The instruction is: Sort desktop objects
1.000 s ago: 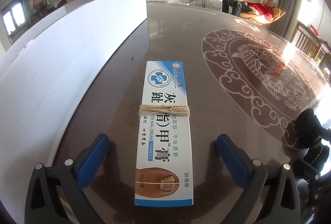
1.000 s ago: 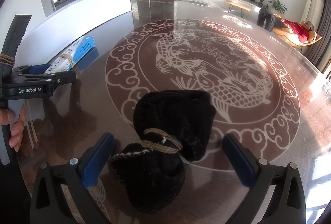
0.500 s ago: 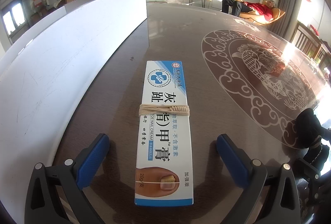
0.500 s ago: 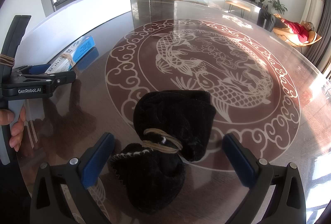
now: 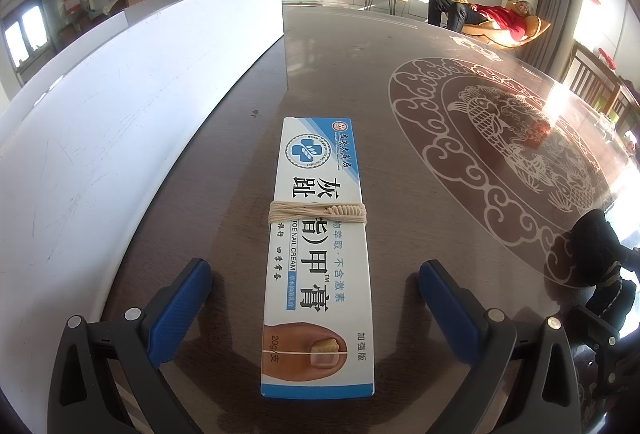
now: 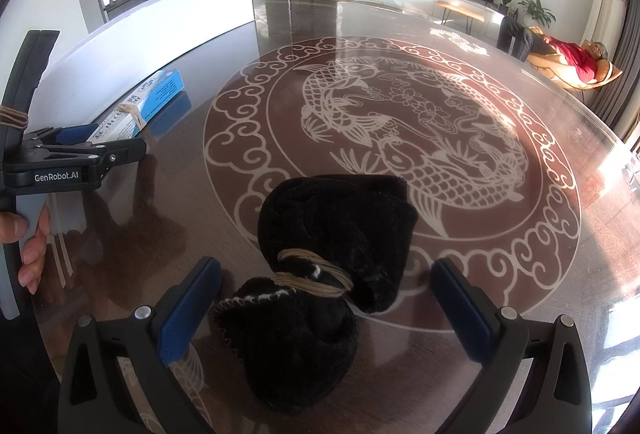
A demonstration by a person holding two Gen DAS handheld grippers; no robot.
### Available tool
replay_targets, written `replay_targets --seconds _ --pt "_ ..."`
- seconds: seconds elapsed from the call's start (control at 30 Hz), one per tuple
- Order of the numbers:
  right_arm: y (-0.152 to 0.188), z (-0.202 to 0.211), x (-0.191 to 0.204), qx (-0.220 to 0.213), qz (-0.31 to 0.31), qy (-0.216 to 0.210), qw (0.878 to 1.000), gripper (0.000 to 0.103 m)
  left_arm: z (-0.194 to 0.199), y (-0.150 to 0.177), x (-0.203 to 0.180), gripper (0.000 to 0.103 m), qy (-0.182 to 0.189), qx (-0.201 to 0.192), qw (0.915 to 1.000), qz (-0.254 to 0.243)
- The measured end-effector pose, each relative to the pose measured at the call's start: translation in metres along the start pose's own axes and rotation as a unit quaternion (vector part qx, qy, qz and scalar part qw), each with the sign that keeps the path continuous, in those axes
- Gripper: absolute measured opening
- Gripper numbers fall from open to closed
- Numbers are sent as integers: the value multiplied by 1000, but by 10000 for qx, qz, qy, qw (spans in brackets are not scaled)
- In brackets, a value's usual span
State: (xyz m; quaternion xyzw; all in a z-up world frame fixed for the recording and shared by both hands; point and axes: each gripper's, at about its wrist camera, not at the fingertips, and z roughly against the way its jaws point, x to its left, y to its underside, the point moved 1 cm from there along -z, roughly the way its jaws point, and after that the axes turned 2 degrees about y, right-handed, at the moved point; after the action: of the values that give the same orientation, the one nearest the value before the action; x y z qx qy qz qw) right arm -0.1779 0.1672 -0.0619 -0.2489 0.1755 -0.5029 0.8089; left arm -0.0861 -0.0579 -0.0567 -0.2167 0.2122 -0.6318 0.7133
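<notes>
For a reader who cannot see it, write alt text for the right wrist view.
An open right gripper straddles a black velvet pouch tied with tan string on a glossy brown table with a white fish motif. At left, the left gripper faces a blue-and-white cream box.

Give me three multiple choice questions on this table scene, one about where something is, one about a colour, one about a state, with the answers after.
1. Where does the nail cream box lie?
A. between the left tongs' fingers
B. on the white board
C. on top of the cloth bundle

2. What colour is the cloth bundle in front of the right tongs?
A. red
B. black
C. white

3. How do the left tongs stand?
A. shut on the box
B. shut on nothing
C. open, clear of the box

Answers: 1 A, the box lies flat on the table, with a blue finger on each side. 2 B, dark fabric tied with pale string. 3 C, a gap shows on both sides of the box.
</notes>
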Motion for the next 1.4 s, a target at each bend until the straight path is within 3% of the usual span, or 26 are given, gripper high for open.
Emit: replay_targets --seconds 1.2,1.4 --pt "0 0 0 0 3 -3 10000 103 -1 0 -2 103 5 10 10000 -17" --pt "0 0 -1 0 3 -3 10000 103 -7 -11 -2 103 585 531 9934 -827"
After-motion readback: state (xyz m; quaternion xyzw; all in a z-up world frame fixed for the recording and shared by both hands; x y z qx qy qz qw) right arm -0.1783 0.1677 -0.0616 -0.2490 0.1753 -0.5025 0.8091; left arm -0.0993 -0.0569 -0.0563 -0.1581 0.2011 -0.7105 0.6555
